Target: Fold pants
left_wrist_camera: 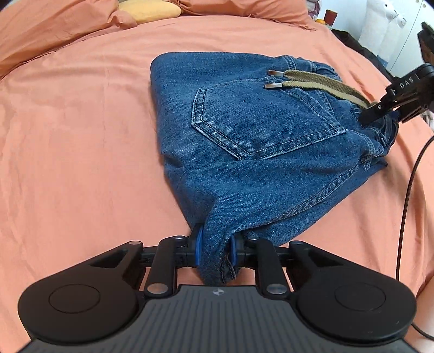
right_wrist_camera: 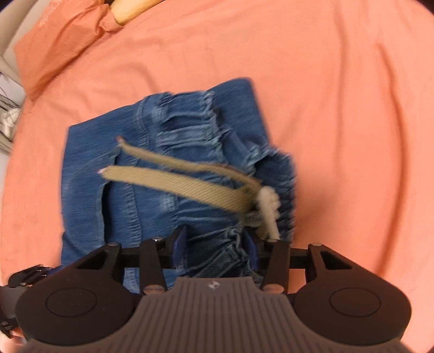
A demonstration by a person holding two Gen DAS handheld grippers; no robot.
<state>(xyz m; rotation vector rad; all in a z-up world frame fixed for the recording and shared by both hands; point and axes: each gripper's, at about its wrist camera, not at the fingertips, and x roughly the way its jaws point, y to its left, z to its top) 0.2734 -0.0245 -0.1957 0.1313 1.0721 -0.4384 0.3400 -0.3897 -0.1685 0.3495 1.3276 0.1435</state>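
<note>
Blue denim pants [left_wrist_camera: 249,130] lie folded into a compact bundle on the orange bed sheet [left_wrist_camera: 81,135], back pocket up, with a khaki drawstring [left_wrist_camera: 320,84] across the waist. My left gripper [left_wrist_camera: 215,251] is shut on a bunched corner of the denim near me. My right gripper [right_wrist_camera: 214,251] is shut on the gathered waistband, and it also shows in the left wrist view [left_wrist_camera: 379,108] at the far right of the pants. In the right wrist view the pants [right_wrist_camera: 168,168] are blurred, with the drawstring [right_wrist_camera: 184,179] trailing left.
Orange pillows [left_wrist_camera: 48,30] and a yellow cushion [left_wrist_camera: 152,10] lie at the head of the bed. A dark cable [left_wrist_camera: 407,195] hangs at the right. The bed's right edge, with dark items [left_wrist_camera: 350,38] and white furniture beyond, is near the right gripper.
</note>
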